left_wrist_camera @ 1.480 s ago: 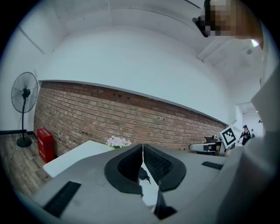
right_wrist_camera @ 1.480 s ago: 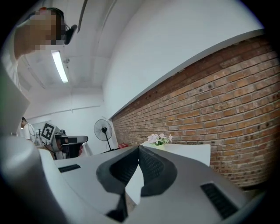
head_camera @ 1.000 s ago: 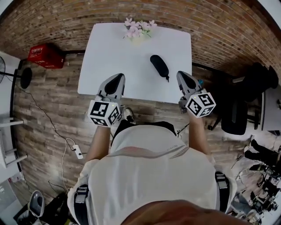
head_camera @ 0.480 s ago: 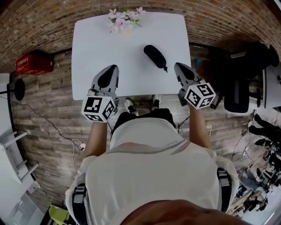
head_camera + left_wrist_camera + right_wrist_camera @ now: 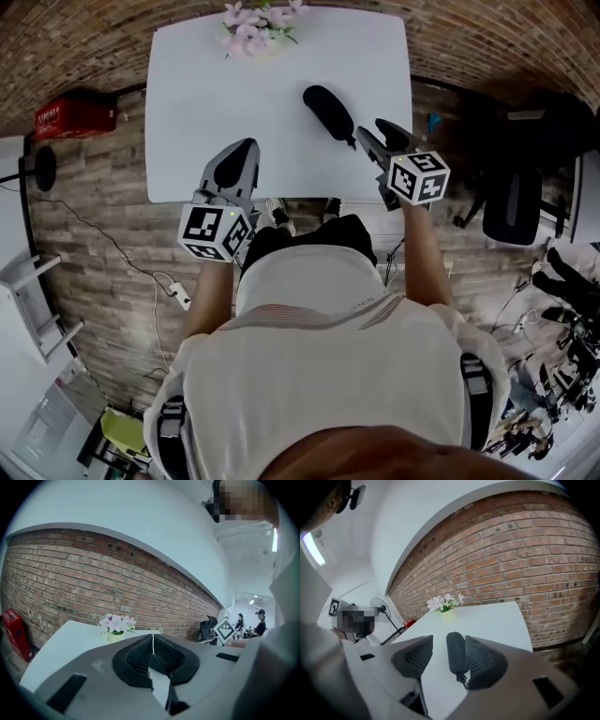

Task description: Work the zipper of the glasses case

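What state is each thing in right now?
Case: looks closed, flat on the table, untouched.
Left gripper: jaws together, empty.
Right gripper: jaws opening, case in line between them, not gripped.
Flowers: upright at the table's far edge.

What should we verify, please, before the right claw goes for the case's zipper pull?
1. The case lies free on the table: ok.
2. The pull faces the right claw: ok.
3. The right claw's jaws are opening, case lined up between them, untouched: ok.
4. The left claw is ready to steady the case: not ok; shut, empty, apart from it.
5. How far the case is zipped: cannot tell.
6. The flowers stand clear, at the far edge: ok.
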A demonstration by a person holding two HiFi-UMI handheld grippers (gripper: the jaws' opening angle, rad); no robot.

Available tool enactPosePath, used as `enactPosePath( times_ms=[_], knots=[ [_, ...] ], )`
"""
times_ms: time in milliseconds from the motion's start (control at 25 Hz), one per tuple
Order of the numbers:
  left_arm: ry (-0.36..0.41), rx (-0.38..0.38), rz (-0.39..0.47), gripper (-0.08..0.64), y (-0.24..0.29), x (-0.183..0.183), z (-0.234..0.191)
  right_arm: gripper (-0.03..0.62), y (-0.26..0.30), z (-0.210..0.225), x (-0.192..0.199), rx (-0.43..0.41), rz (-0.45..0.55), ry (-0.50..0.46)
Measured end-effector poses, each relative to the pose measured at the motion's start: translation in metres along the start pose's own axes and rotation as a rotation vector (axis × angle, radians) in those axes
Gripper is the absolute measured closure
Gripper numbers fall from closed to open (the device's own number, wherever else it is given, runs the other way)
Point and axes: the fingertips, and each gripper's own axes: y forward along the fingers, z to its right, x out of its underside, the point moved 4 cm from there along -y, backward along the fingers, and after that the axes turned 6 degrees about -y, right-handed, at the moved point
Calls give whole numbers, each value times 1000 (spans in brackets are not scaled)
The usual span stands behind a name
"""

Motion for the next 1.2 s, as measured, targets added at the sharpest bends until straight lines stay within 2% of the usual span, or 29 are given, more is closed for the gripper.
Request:
enactPosePath(
  times_ms=[120, 240, 360, 480, 640, 960, 1200],
  knots=[
    [-18, -18, -24, 540, 1, 10, 0, 275, 26, 10, 21, -24, -100, 21],
    [-33, -33, -46, 540, 2, 18, -2, 265, 52, 22, 44, -25, -188, 66],
    [-41, -44, -62, 540, 4, 23, -6, 259, 75, 33, 61, -30, -247, 121],
    [-44, -57, -76, 541, 2, 27, -10, 256, 92, 36, 78, -54, -311, 128],
    [-53, -70, -92, 540, 2, 34, -15, 196, 103, 31, 89, -103, -351, 124],
    [-53, -75, -101, 540, 1, 36, -18, 235, 113, 4, 95, -113, -383, -20],
    [-56, -78, -103, 540, -5, 37, -20, 292, 112, -2, 95, -105, -357, -40]
  ],
)
